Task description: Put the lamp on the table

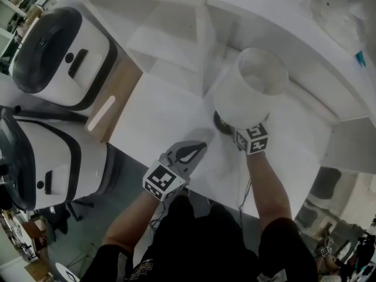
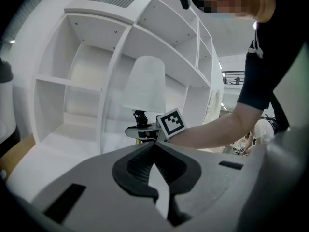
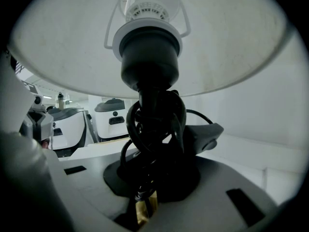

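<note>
The lamp has a white shade (image 1: 254, 86) and a dark base (image 1: 221, 124), and stands or hangs just over the white table (image 1: 158, 116) in front of the shelf unit. My right gripper (image 1: 239, 131) is shut on its black stem (image 3: 153, 129), which has the black cord wound round it, under the shade (image 3: 222, 47). Whether the base rests on the table I cannot tell. My left gripper (image 1: 189, 153) is shut with nothing in it, low over the table to the lamp's left. In its view the lamp shade (image 2: 145, 83) and the right gripper's marker cube (image 2: 171, 123) show ahead.
A white shelf unit (image 1: 176, 28) rises behind the table. Two white and black machines (image 1: 59, 57) (image 1: 41, 163) stand at the left, beside a wooden panel (image 1: 114, 101). A clear plastic bag (image 1: 338, 10) lies on the shelf top at the right.
</note>
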`<state>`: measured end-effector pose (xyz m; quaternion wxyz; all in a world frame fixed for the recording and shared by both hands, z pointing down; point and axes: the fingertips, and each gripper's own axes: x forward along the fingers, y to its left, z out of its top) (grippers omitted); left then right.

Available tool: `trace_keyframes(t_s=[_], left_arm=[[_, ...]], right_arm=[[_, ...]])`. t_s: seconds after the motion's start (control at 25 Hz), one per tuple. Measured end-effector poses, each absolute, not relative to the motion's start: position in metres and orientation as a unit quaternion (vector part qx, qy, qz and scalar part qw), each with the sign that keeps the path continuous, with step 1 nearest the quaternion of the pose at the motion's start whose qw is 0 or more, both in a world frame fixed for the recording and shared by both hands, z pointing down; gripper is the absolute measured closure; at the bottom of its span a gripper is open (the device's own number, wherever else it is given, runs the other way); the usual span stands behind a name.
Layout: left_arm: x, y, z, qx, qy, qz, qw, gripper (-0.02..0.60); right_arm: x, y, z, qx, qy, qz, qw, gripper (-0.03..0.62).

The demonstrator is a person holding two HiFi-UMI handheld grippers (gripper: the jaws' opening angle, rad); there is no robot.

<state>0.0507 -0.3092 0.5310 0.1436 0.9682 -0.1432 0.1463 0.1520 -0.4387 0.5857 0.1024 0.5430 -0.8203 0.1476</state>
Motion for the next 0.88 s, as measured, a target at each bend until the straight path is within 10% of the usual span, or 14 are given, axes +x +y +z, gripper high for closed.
trace_keyframes(t_s=[0.88], left_arm=[[0.0431, -0.3042, 0.5388, 0.965, -0.154, 0.149, 0.155, 0.574]], right_arm=[[0.1473, -0.4393, 0.5869, 0.538, -0.826, 0.130, 0.102, 0.519]])
